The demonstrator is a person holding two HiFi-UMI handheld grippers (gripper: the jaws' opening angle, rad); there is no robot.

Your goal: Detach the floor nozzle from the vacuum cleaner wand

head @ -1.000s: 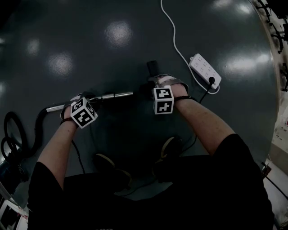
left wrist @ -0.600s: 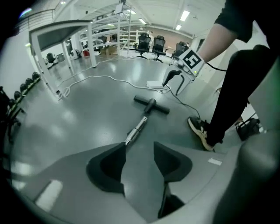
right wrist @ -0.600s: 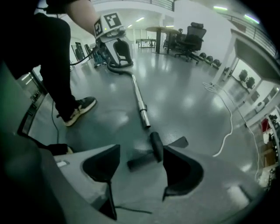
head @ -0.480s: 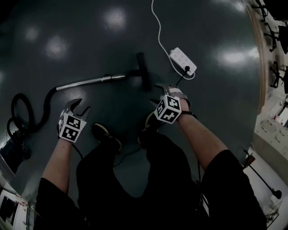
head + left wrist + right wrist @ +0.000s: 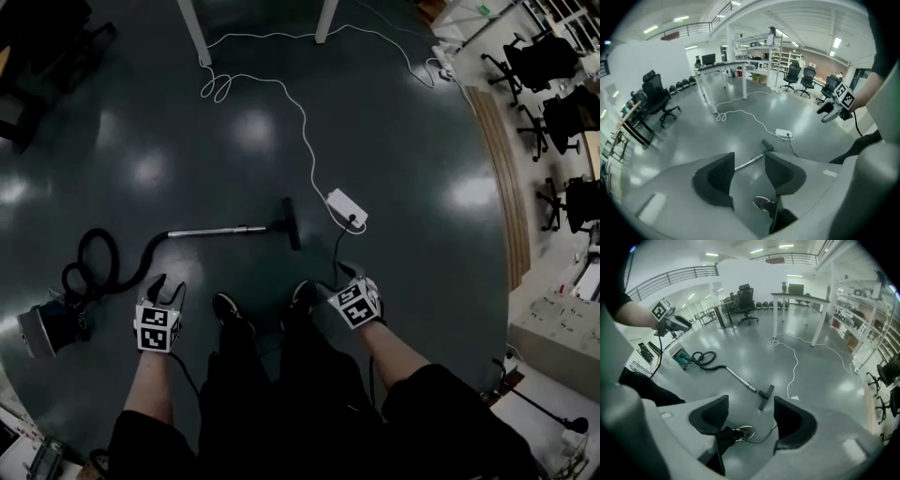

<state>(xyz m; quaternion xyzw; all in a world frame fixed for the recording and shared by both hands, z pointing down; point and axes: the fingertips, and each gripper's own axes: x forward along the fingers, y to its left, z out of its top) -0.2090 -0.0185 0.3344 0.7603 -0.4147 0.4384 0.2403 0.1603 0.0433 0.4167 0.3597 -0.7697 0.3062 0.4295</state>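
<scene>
I had both tongs lifted clear of the work, with the person standing upright on the dark, glossy floor (image 5: 422, 187). The left tongs (image 5: 169, 288) hung in front of the left arm, jaws apart and gripping nothing. Through their own camera I saw only bare floor, a stretch of the wand (image 5: 749, 162) and one shoe (image 5: 762, 203) in the gap. The right tongs (image 5: 351, 273) were the same, jaws spread and empty, with a shoe and a thin black cable showing between them in the right gripper view.

The vacuum cleaner lay flat on the floor ahead of the feet, well apart from both tongs. Its metal wand ran roughly left to right in the head view, and the black floor nozzle (image 5: 292, 223) sat joined to the wand's right-hand end, lying across it like the bar of a T. At the other end the black hose (image 5: 98, 262) curled in loops back to the teal vacuum body (image 5: 47, 323), far left, near the left tongs.

Just beside the nozzle, on its right, lay a white power strip (image 5: 346, 208) with a dark plug in it. Its white cord (image 5: 305, 122) snaked away toward the white legs of a table (image 5: 195, 33) at the top of the head view. Black office chairs (image 5: 539, 61) stood at the far right edge.
</scene>
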